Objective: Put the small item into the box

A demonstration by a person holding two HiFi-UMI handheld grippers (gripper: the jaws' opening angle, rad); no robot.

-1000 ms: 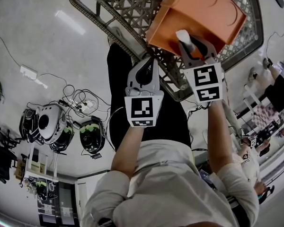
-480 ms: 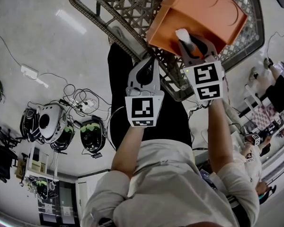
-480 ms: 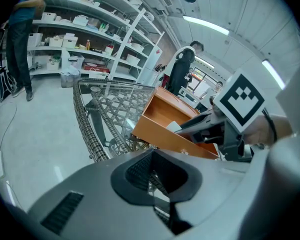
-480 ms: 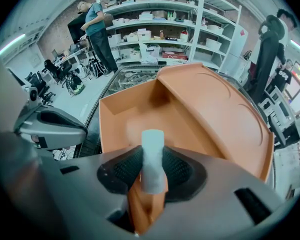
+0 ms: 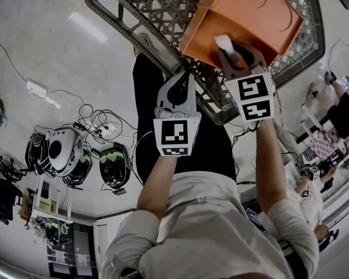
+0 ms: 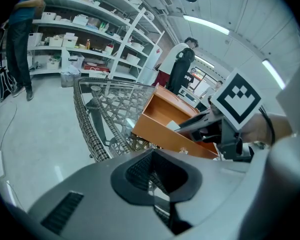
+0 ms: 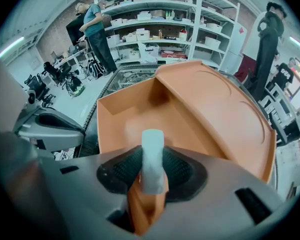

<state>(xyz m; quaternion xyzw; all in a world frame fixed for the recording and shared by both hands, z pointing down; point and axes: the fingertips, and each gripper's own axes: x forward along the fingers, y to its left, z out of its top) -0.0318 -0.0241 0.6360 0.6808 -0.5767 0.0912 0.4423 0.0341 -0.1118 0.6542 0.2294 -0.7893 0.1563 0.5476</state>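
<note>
An orange box [image 5: 250, 10] with its lid swung open lies on a woven wire table [image 5: 157, 4]. My right gripper [image 5: 230, 54] hangs over the box's near wall, shut on a small white item [image 5: 225, 44]. In the right gripper view the white item [image 7: 152, 156] stands upright between the dark pads of the right gripper [image 7: 152, 169], above the orange box's [image 7: 140, 114] hollow inside. My left gripper [image 5: 183, 77] sits lower left, by the table's rim, shut and holding nothing. Seen along the left gripper [image 6: 157, 176], the orange box [image 6: 160, 116] lies ahead to the right.
The table's thick woven rim [image 6: 85, 119] curves round in front of the left gripper. Cables and several headsets [image 5: 58, 150] lie on the floor at left. Shelving [image 7: 155, 14] lines the back wall, and people [image 7: 97, 29] stand near it.
</note>
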